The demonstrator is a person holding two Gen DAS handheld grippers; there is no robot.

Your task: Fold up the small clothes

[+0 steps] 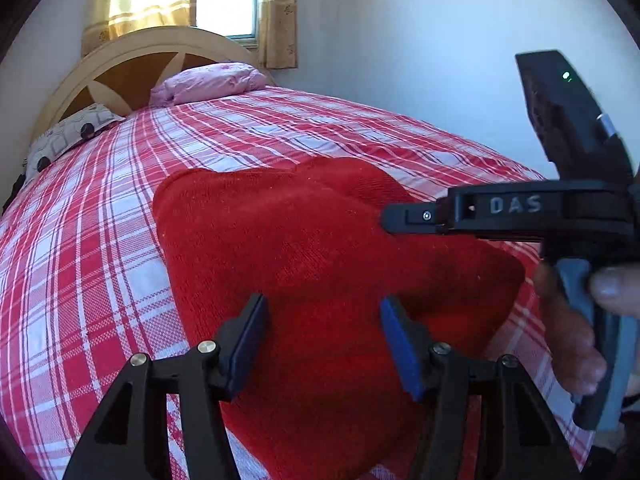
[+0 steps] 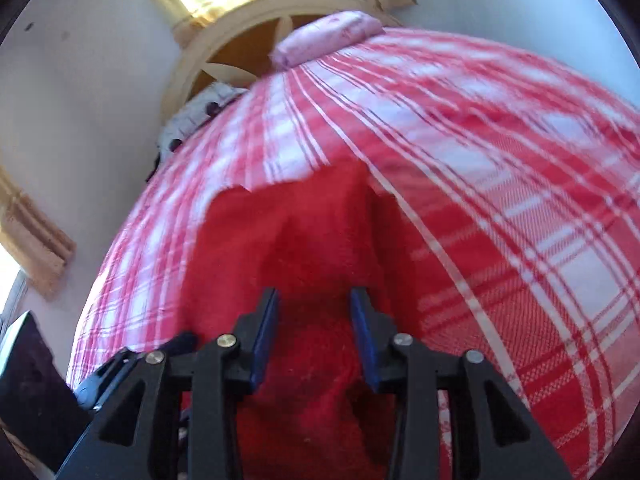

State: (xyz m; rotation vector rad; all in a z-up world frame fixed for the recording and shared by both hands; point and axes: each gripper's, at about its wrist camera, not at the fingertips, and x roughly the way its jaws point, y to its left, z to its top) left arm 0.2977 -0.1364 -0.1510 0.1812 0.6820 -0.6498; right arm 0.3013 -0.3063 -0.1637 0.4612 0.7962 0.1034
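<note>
Left wrist view: the left tool [image 1: 324, 344] hovers with jaws apart, empty, over the red garment [image 1: 288, 240] on the plaid bed [image 1: 100, 240]. The right tool [image 1: 400, 222] reads "DAS".
Right wrist view: its jaws stand apart above the garment, gripping nothing.

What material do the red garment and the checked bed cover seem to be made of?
Red garment: looks like a soft knit or terry fabric, matte, with a fuzzy, fine-looped surface; which one is unclear.
Checked bed cover: looks like thin woven cloth, probably cotton, matte; the weave shows in its red and white squares.
</note>
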